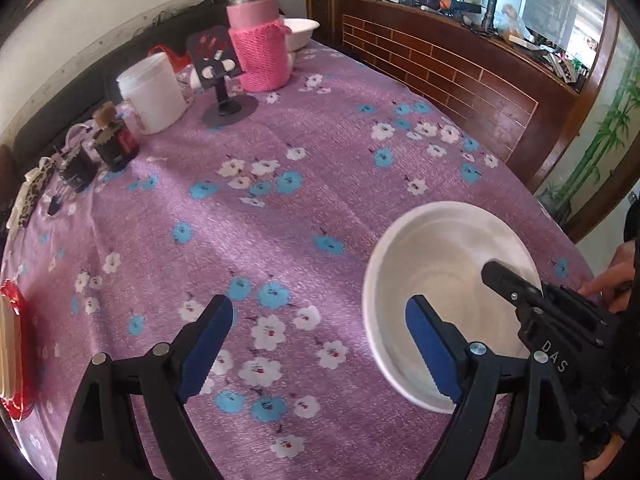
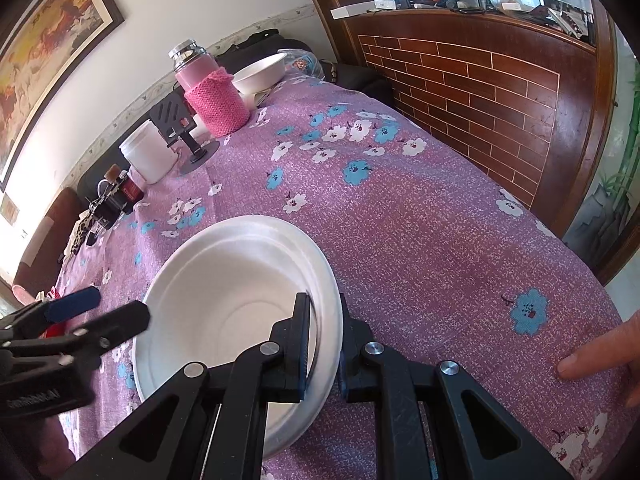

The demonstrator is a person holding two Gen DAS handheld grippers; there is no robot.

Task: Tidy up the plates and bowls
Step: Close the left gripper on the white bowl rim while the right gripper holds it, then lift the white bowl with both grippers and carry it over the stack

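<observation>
A white foam bowl (image 1: 436,276) sits near the front right of the purple flowered tablecloth (image 1: 320,184); it also shows in the right wrist view (image 2: 224,280). My right gripper (image 2: 324,320) is shut on the bowl's right rim, one finger inside and one outside. My left gripper (image 1: 320,336) is open and empty, just left of the bowl, its right finger over the bowl's near rim. A second white bowl (image 1: 300,32) stands at the table's far side, behind a pink flask (image 1: 258,40); it also shows in the right wrist view (image 2: 260,72).
At the far left stand a white cup (image 1: 150,90), a phone stand (image 1: 224,80) and small dark bottles (image 1: 114,140). A red object (image 1: 14,352) lies at the left edge. A wooden partition (image 2: 480,92) borders the table on the right. A hand (image 2: 604,352) rests on the cloth.
</observation>
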